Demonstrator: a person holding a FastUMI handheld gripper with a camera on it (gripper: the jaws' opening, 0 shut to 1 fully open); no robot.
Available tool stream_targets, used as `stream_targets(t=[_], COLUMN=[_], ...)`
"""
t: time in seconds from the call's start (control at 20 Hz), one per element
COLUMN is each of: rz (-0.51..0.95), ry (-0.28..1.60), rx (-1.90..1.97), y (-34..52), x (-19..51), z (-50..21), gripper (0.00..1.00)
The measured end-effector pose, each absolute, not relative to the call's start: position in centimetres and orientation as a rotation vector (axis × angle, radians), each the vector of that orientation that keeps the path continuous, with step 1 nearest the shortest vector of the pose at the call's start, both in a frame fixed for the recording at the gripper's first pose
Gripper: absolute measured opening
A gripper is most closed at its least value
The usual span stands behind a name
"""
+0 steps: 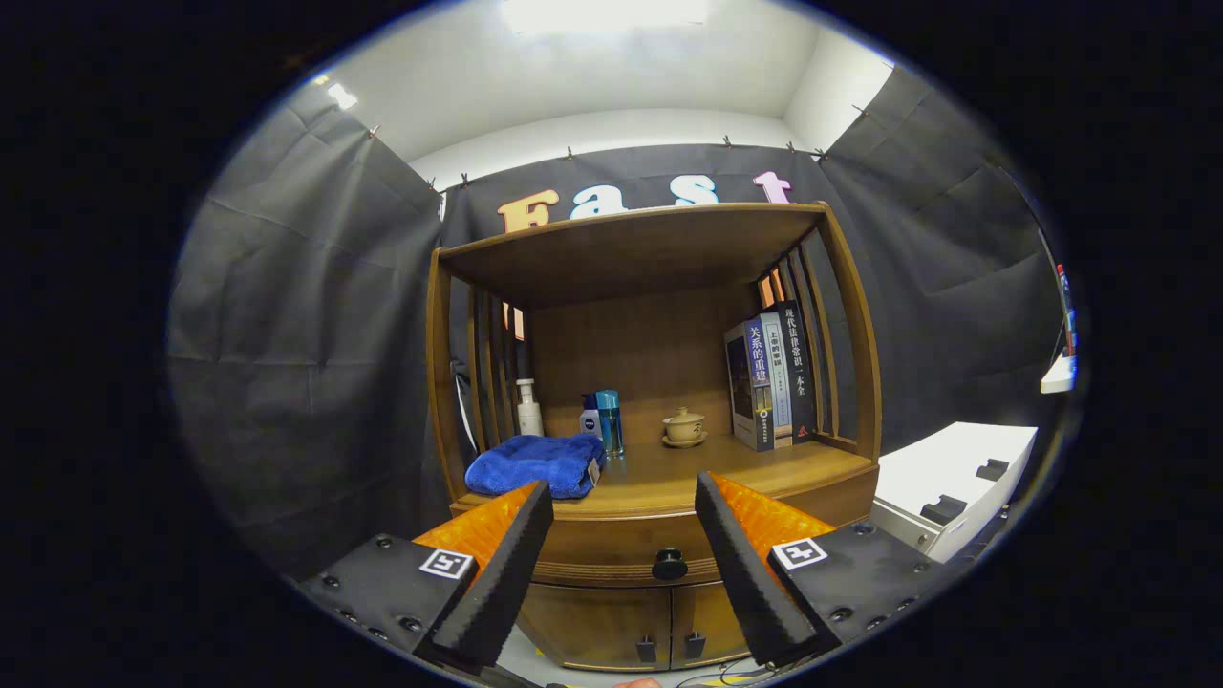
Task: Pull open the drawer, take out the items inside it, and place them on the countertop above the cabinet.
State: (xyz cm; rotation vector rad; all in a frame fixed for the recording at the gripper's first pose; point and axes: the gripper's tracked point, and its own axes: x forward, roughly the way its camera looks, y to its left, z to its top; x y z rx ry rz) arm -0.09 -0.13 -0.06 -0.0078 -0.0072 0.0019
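Wooden cabinet point(650, 382) ahead, drawer knob point(669, 565) between spread, level fingers point(506, 554)

A folded blue towel point(535, 464) lies near a white pump bottle point(527, 409) and two small blue bottles point(602, 420). A lidded teacup on a saucer point(684, 427) stands beside upright books point(769, 375). A white box point(955, 483) sits off to the side.
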Motion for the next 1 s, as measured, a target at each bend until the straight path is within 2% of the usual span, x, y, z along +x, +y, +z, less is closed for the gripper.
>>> stream_targets(t=[0.3,0.5,1.0], rz=[0.006,-0.041,-0.114], ry=[-0.022,-0.028,0.182], rx=[-0.015,-0.129,-0.091], y=[0.0,-2.1,-6.1], x=[0.8,4.2,11.2], z=[0.0,-2.0,-15.8], gripper=[0.98,0.98,0.99])
